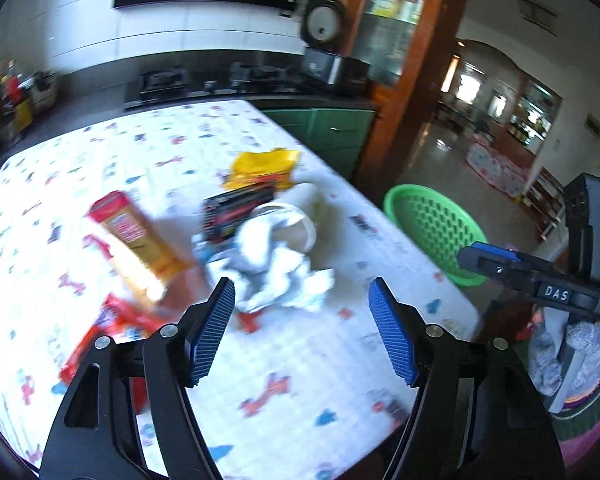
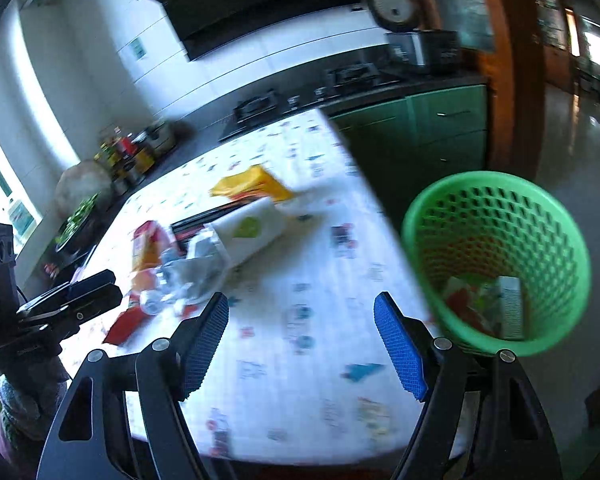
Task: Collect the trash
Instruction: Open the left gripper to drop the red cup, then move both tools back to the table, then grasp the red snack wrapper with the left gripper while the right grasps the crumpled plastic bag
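White tissue wad (image 1: 278, 276) lay just ahead of my left tongs (image 1: 302, 334), between the splayed, empty pads. Right tongs (image 2: 302, 344) were likewise released and empty, the green basket (image 2: 496, 264) to their right. The left was nearer; the wad showed no clear long axis.

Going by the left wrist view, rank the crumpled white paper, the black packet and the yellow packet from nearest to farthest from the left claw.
From the left claw:
1. Crumpled white paper, just ahead of the fingertips, mid-table.
2. Black packet, behind the paper, slightly left.
3. Yellow packet, farthest back, toward the table's far edge.
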{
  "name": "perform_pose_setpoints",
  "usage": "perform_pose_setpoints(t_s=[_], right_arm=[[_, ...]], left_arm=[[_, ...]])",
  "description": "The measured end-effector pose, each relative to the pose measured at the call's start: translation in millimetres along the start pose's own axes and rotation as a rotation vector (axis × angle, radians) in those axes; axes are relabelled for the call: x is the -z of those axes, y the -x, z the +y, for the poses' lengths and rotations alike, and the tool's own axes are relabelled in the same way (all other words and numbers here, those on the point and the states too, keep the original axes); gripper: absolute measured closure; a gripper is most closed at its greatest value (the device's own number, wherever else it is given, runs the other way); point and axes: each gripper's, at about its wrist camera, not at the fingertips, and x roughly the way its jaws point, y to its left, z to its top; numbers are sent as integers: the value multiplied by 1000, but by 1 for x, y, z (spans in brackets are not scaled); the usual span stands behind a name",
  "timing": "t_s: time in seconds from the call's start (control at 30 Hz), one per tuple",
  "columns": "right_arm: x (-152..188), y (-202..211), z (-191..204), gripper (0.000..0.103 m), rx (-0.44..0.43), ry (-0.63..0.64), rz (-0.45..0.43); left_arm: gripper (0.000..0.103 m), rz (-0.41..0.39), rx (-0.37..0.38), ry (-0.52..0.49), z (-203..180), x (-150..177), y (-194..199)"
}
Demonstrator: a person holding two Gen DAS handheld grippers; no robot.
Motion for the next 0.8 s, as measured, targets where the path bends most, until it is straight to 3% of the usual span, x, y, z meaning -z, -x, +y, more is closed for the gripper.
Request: perform_pose_setpoints(t_s=[0.3, 0.5, 0.8], right_arm=[[-2, -44, 69, 31, -84, 75, 66], [-7, -80, 101, 37, -92, 103, 108], [-9, -129, 117, 52, -47, 115, 172]], left_arm=[[31, 15, -117, 67, 80, 24, 18], [28, 38, -157, 63, 103, 35, 13], [21, 95, -153, 35, 120, 43, -6]])
